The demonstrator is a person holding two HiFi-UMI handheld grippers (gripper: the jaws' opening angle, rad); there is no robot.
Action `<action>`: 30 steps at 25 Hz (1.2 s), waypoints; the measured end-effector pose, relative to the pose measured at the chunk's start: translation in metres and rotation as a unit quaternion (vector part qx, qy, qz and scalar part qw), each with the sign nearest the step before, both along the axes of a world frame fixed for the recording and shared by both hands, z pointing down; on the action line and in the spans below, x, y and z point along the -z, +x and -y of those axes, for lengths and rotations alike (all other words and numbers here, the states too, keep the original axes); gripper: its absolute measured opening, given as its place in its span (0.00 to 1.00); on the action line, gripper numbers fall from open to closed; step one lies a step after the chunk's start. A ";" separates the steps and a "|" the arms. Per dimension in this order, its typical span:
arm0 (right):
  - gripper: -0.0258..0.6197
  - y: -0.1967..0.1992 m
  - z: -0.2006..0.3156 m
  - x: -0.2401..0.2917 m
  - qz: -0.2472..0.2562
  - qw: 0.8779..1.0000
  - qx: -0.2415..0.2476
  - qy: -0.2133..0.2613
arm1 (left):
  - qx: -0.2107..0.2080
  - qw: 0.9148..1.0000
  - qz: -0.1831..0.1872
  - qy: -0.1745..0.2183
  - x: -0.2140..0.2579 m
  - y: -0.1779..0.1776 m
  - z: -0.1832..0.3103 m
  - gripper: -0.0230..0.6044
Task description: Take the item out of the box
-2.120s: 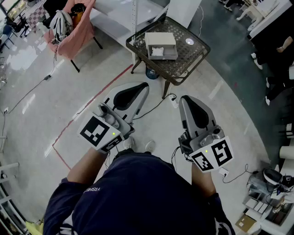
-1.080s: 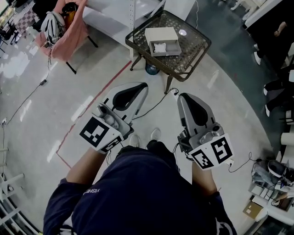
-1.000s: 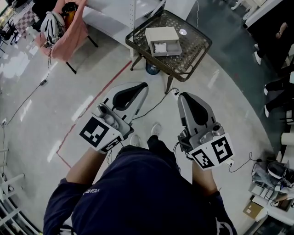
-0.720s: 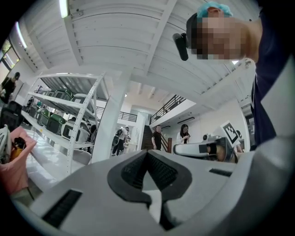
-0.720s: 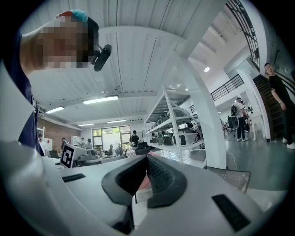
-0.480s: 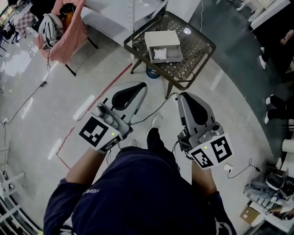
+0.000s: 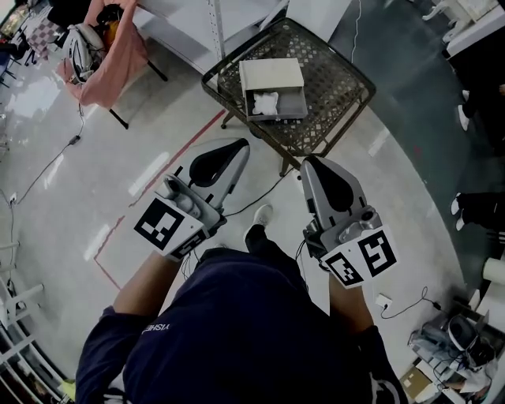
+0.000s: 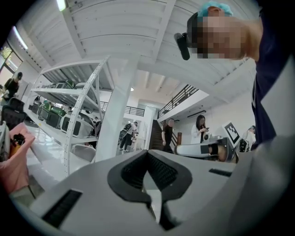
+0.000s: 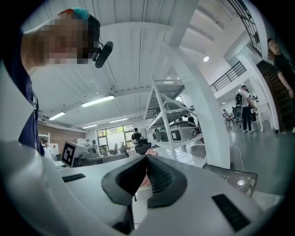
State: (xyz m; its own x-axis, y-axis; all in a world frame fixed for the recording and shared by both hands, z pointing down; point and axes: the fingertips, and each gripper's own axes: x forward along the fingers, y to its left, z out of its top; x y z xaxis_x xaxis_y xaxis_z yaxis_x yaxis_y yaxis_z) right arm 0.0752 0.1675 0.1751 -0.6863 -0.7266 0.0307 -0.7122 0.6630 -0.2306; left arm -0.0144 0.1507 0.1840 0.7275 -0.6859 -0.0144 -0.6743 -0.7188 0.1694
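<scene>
An open beige box [image 7: 272,87] stands on a dark mesh table [image 7: 335,91] ahead of me, with a crumpled white item [image 7: 264,102] inside it. Both grippers are held low in front of my body, well short of the table, above bare floor. My left gripper [image 7: 237,147] points at the table's near left corner, and its jaws meet with nothing between them in the left gripper view [image 8: 147,155]. My right gripper [image 7: 309,162] points at the table's front edge. It is shut and empty too [image 9: 146,159].
A pink cloth draped over a stand [image 7: 110,51] with a helmet sits at the far left. White shelving [image 7: 211,24] stands behind the table. Red tape [image 7: 158,177] and a cable [image 7: 264,193] run across the floor. Someone's feet [image 7: 473,209] show at the right.
The table and box have drifted lower and nearer in the head view as I step toward them. Both grippers keep their pose and stay shut.
</scene>
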 end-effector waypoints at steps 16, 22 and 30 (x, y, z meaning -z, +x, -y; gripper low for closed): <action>0.08 0.047 0.077 -0.027 0.003 0.999 0.022 -0.029 | 0.024 0.999 0.014 -0.020 -0.020 0.046 0.072 0.04; 0.08 0.048 0.110 -0.043 -0.002 0.999 0.018 -0.040 | 0.016 0.999 0.014 -0.033 -0.039 0.049 0.103 0.04; 0.08 0.034 0.163 -0.073 -0.012 0.998 0.006 -0.066 | 0.003 0.998 0.011 -0.054 -0.068 0.039 0.158 0.05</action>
State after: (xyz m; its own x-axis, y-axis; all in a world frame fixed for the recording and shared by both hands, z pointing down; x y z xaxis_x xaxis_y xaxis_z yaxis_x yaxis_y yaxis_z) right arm 0.1093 0.0043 0.2484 -0.6922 -0.7073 0.1431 -0.7115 0.6358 -0.2992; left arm 0.0248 -0.0070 0.2518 0.7229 -0.6867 0.0767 -0.6829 -0.6931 0.2308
